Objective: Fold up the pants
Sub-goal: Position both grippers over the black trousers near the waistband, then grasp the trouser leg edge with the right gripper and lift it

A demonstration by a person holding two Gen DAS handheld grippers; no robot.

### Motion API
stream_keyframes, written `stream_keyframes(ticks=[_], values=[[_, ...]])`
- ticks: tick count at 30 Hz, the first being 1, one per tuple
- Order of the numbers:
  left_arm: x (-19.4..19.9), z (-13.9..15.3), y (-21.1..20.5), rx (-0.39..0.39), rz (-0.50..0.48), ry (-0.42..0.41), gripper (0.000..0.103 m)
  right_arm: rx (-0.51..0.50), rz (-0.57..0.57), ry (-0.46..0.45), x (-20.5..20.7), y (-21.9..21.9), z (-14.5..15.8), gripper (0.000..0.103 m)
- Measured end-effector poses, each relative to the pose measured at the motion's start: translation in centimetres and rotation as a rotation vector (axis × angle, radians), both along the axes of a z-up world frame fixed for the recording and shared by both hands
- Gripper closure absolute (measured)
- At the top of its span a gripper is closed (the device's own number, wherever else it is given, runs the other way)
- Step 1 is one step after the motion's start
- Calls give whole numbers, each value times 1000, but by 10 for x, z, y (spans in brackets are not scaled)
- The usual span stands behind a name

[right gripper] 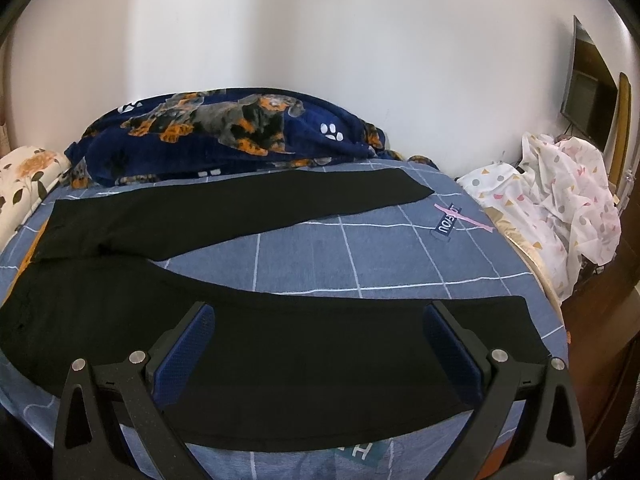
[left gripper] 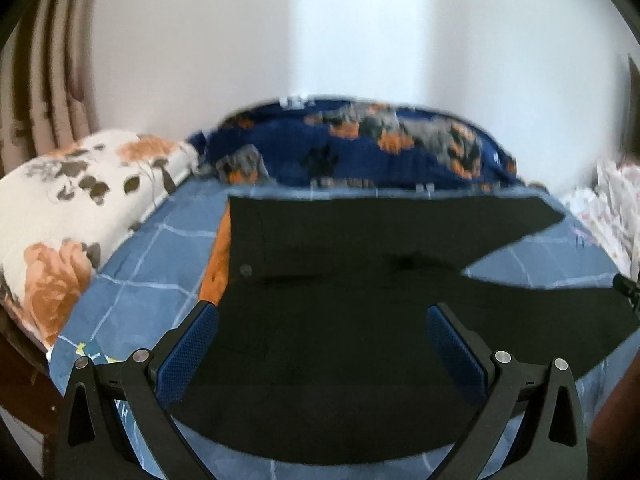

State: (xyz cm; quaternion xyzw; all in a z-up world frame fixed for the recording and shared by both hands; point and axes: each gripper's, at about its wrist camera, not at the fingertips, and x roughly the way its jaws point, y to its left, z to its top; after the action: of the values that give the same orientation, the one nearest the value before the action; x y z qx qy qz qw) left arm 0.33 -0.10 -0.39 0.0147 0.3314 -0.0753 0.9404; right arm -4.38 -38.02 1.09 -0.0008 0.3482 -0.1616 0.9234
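Note:
Black pants (left gripper: 344, 264) lie spread flat on a bed with a blue checked sheet (left gripper: 160, 256), the two legs splayed apart. In the left wrist view my left gripper (left gripper: 322, 316) is open above the waist end, near the hip. In the right wrist view the pants (right gripper: 280, 344) show both legs; the far leg (right gripper: 280, 204) runs toward the back right. My right gripper (right gripper: 320, 316) is open and empty above the near leg, close to its cuff end (right gripper: 504, 320).
A navy blanket with a dog print (right gripper: 224, 136) is heaped at the back by the white wall. A floral pillow (left gripper: 80, 200) lies at the left. A white patterned cloth (right gripper: 560, 192) is piled at the right edge of the bed. A screen (right gripper: 584, 92) hangs on the right wall.

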Motion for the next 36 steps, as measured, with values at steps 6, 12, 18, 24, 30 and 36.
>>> stream_keyframes(ticks=[6,12,18,24,30,36], values=[[10,-8,2,95,90,30,0,8,-2,28,3,-3,-7,0],[37,1,26,100,125,47,0,24,2,77,10,-8,-21,0],[109,6,69,14,100,78,0,42,14,97,12,-6,-31,0],[207,-23,94,11,-10,195,5,61,18,89,21,4,-24,0],[296,-57,124,-59,-38,316,30,36,75,143,48,28,-30,0],[340,-87,135,-139,-119,397,30,15,116,232,67,41,-52,0]])
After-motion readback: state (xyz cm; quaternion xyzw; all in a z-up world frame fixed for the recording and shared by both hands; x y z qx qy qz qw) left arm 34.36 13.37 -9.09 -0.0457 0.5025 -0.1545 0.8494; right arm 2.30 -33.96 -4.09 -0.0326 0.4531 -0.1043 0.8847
